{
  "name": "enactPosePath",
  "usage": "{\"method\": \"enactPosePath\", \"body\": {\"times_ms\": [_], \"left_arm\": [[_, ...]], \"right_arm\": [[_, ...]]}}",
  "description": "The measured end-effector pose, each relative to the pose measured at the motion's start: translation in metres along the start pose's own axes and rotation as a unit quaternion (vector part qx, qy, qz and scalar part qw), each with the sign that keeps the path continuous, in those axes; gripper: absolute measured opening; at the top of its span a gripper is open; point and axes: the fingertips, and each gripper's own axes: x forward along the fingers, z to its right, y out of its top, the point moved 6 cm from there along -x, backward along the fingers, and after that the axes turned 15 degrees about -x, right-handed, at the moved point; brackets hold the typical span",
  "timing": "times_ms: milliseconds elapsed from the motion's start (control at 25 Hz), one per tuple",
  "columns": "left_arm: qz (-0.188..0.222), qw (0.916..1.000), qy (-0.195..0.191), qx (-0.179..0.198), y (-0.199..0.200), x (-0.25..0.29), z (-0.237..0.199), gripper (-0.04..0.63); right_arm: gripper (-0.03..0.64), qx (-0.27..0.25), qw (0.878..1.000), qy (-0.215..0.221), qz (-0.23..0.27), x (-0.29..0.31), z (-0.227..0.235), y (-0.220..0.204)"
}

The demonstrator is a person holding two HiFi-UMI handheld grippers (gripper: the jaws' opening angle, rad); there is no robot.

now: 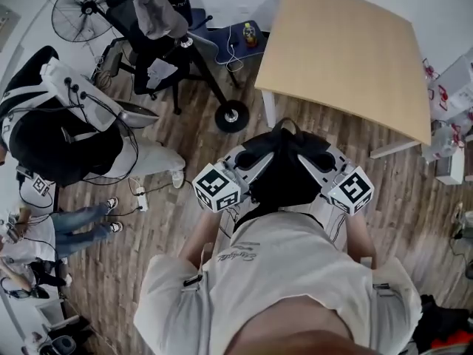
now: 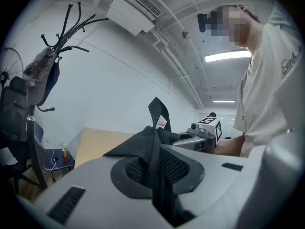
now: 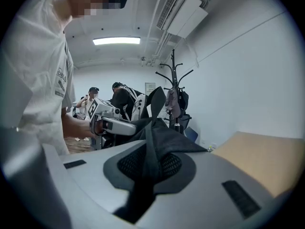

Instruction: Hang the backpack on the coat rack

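The coat rack point(image 1: 230, 115) stood ahead and to the left of the person, well apart from both claws, with a grey bag point(image 1: 155, 13) already hanging from its upper arms. The left claw point(image 1: 250, 167) was the nearer of the two to it. In the left gripper view its jaws were shut on a fold of the black backpack's point(image 1: 284, 170) fabric, with the rack's hooks high and off to the left.

The backpack hung between the two claws in front of the person's chest, clear of the floor. Its top carry loop point(image 2: 159, 111) stood upright above the pinched fabric. That loop looked like the part meant for a hook, so the coming move probably turned on carrying the load leftward and forward, then raising it until the loop stood above a free hook.

The right claw point(image 1: 316, 165) gripped the backpack's other side, jaws likewise closed on fabric. The wooden surface point(image 1: 340, 50) lay ahead and to the right, bearing nothing of the task.
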Motion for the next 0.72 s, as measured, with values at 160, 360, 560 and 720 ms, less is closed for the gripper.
{"method": "enactPosePath", "body": {"times_ms": [160, 360, 560, 720], "left_arm": [[-0.004, 0.9998, -0.017, 0.003, 0.028, 0.014, -0.040, 0.049], [-0.002, 0.9994, -0.034, 0.009, 0.053, 0.017, -0.079, 0.049], [0.008, 0.9995, -0.023, 0.019, 0.081, 0.015, -0.111, 0.049], [0.018, 0.9996, 0.003, 0.022, 0.103, 0.010, -0.138, 0.051]], "right_arm": [[0.037, -0.005, 1.000, -0.011, -0.004, 0.030, 0.035, 0.002], [0.037, -0.015, 1.000, -0.022, 0.006, 0.065, 0.061, 0.004], [0.037, -0.017, 1.000, -0.014, 0.013, 0.101, 0.088, 0.013], [0.037, -0.022, 0.999, 0.003, 0.024, 0.136, 0.110, 0.020]]}}
